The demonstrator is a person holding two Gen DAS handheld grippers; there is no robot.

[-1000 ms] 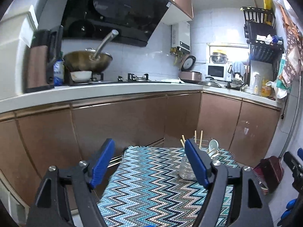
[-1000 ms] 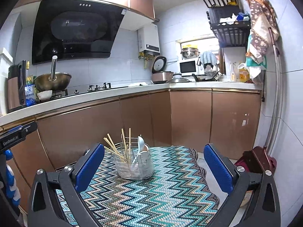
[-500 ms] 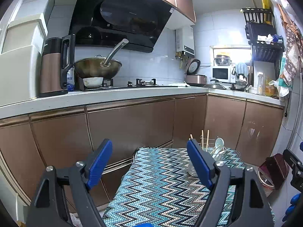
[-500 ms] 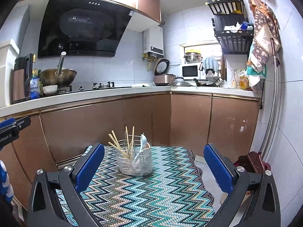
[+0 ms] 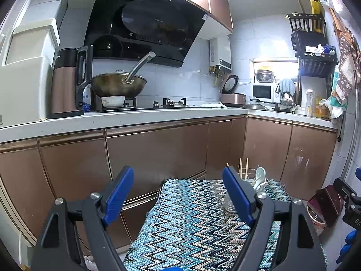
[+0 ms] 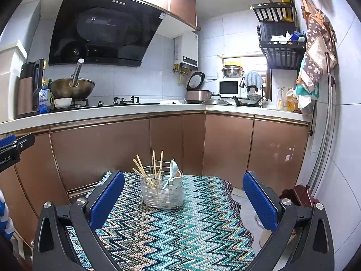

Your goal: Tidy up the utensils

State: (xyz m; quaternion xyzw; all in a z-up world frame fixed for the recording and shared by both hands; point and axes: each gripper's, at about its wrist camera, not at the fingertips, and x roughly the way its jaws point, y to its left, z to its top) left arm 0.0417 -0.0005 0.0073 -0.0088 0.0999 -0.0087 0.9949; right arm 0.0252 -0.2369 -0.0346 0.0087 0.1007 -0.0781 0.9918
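Observation:
A wire utensil basket point(image 6: 162, 192) stands on a zigzag-patterned cloth point(image 6: 171, 232) and holds several wooden chopsticks point(image 6: 144, 169) and a white spoon point(image 6: 173, 167). My right gripper point(image 6: 183, 197) is open and empty, held above the cloth short of the basket. In the left wrist view the basket point(image 5: 227, 203) is partly hidden behind my right fingertip point(image 5: 237, 194). My left gripper point(image 5: 178, 194) is open and empty, above the cloth's left part point(image 5: 191, 225).
Brown cabinets point(image 6: 101, 153) under a white counter point(image 6: 112, 110) run behind and to the right. The counter holds a wok point(image 6: 72, 87), a kettle point(image 5: 67, 83) and a rice cooker point(image 6: 198, 90). A dark red stool point(image 6: 297, 196) stands at the right wall.
Both grippers have drawn back and risen from the table. The basket looks smaller and farther away. Both stay open and empty.

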